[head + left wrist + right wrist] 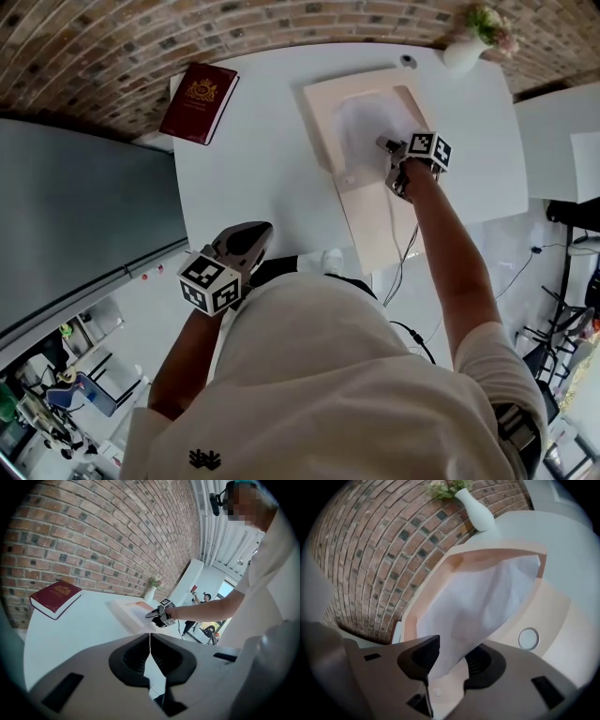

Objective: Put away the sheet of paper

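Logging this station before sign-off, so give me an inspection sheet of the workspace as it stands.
Surface: white table, set against the wall.
Job's things: white sheet partly inside the open peach envelope, near end sticking out.
Clutter: red book at the far left corner; white vase with flowers.
Grippers: right gripper jaws apart, sheet's end between them; left gripper shut, empty, near the table's near edge.
Cables: thin cable runs from the right gripper back toward the person.
Surroundings: brick wall.
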Available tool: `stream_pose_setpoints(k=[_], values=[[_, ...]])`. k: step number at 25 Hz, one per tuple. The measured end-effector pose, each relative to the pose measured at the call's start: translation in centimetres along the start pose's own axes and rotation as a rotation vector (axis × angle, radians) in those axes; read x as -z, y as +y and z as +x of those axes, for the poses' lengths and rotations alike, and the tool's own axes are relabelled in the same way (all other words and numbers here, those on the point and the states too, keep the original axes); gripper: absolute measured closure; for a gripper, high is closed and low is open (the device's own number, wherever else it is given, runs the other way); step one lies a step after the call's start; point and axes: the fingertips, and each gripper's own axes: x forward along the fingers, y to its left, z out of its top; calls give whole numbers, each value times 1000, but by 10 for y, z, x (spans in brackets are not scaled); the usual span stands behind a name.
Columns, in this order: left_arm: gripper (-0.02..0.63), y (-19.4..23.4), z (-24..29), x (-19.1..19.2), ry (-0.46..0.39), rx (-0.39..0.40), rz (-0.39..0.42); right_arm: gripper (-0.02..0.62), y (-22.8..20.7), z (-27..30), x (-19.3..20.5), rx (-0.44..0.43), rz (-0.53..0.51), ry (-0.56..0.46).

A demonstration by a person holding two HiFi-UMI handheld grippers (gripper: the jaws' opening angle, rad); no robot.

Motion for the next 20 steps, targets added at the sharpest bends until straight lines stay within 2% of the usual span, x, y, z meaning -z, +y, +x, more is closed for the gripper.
stream_pose_setpoints(k=[3, 6, 14, 20], values=[[581, -3, 0, 2, -1, 1, -1, 388, -3, -2, 3, 46, -87, 44], [581, -6, 2, 4, -4, 3, 2, 370, -5, -6, 7, 51, -100, 69], [581, -31, 7, 10, -3, 23, 21, 365, -8, -33, 25, -3, -86, 56], [581, -61, 17, 15, 0, 35, 53, 367, -15, -69, 49, -35, -126, 40]])
